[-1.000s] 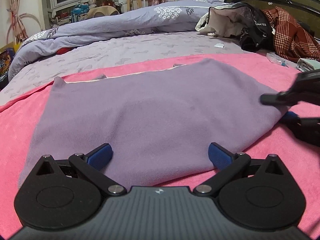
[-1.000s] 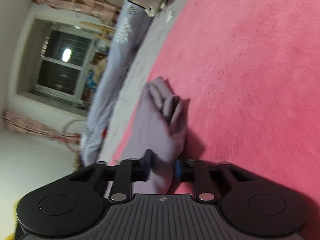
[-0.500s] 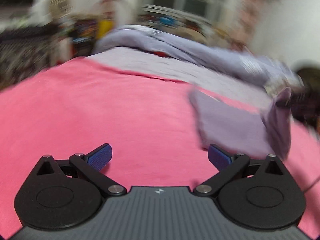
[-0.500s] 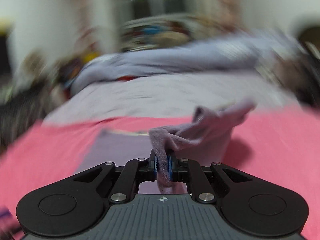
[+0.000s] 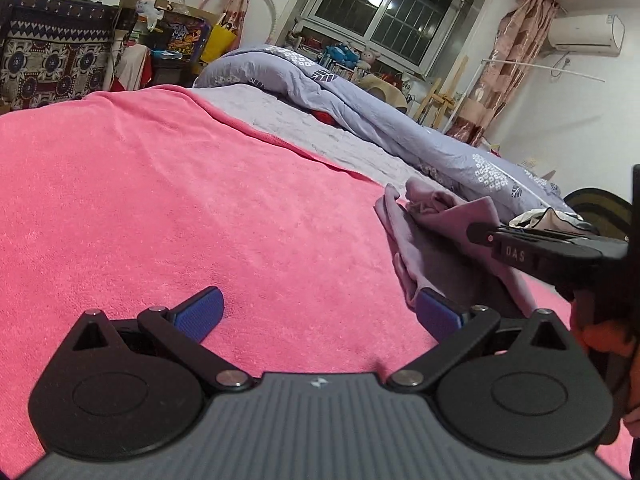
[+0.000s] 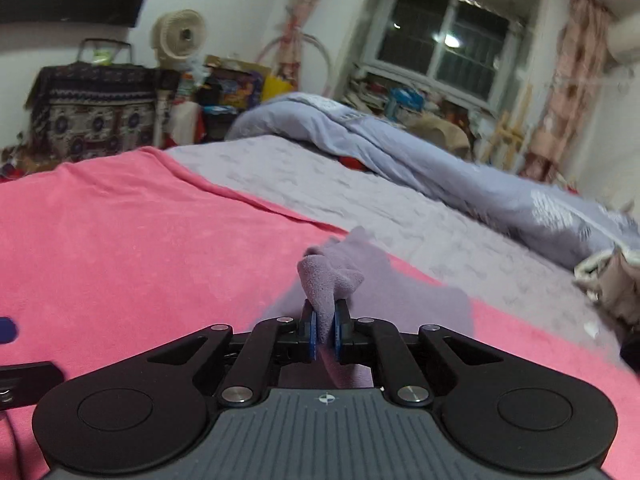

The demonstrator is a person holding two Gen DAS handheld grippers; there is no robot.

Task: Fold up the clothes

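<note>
A lilac garment (image 5: 436, 236) lies bunched on the pink blanket (image 5: 200, 208), right of my left gripper (image 5: 320, 312). My left gripper is open and empty, low over the blanket; its right pad touches the garment's near edge. My right gripper (image 6: 325, 330) is shut on a fold of the lilac garment (image 6: 332, 280) and holds it lifted above the blanket (image 6: 120, 240). The right gripper's black body also shows in the left wrist view (image 5: 536, 248), over the garment.
A grey sheet (image 5: 320, 136) and a rolled lilac duvet (image 5: 380, 112) lie beyond the pink blanket. A pile of clothes (image 6: 616, 280) sits at the far right. A fan, bags and clutter stand by the window wall.
The flat garment has been gathered into a bunch by the right gripper and lifted. Both views have swung left toward the window. The left gripper has stayed open.
</note>
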